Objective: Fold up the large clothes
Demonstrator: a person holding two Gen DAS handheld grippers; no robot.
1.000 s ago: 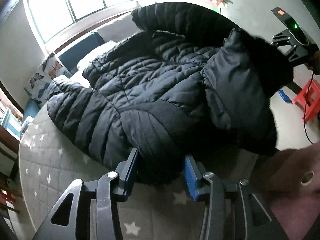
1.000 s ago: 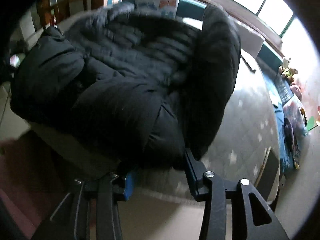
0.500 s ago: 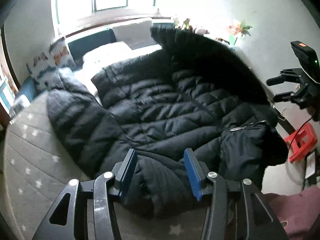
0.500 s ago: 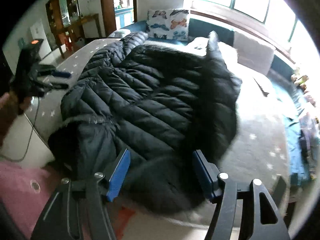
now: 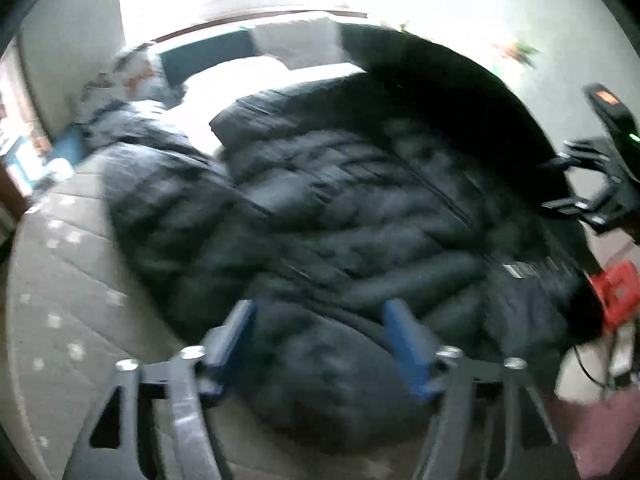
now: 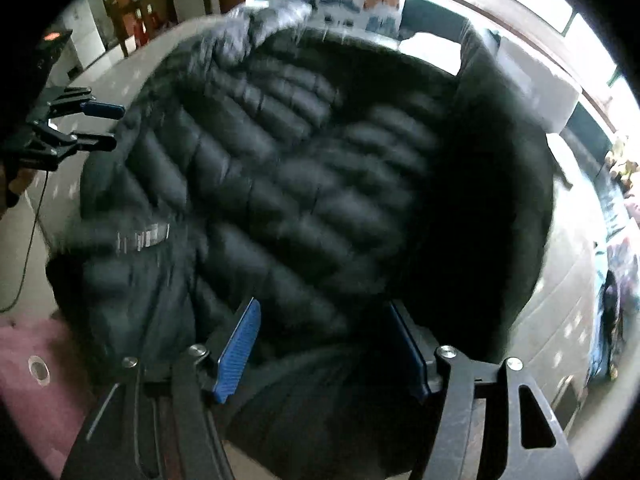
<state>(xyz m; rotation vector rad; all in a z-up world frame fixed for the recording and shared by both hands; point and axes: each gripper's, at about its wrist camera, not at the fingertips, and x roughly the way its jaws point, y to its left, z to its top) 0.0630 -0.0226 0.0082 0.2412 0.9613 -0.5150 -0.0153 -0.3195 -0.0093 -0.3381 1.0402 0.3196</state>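
Both grippers, left gripper (image 5: 318,344) and right gripper (image 6: 324,344), have just been opening, jaws apart. Big black jacket (image 6: 288,184) lies on the bed (image 5: 60,312), its near edge between both jaws, unpinched.

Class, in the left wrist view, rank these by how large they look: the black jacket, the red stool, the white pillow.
1. Jacket, far the largest.
2. Pillow.
3. Stool, partly cut off, so unsure.

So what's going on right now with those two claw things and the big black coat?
Left gripper just opened, right gripper open; both over the coat's near edge. Black puffer coat spread on the bed. Nothing in the way.
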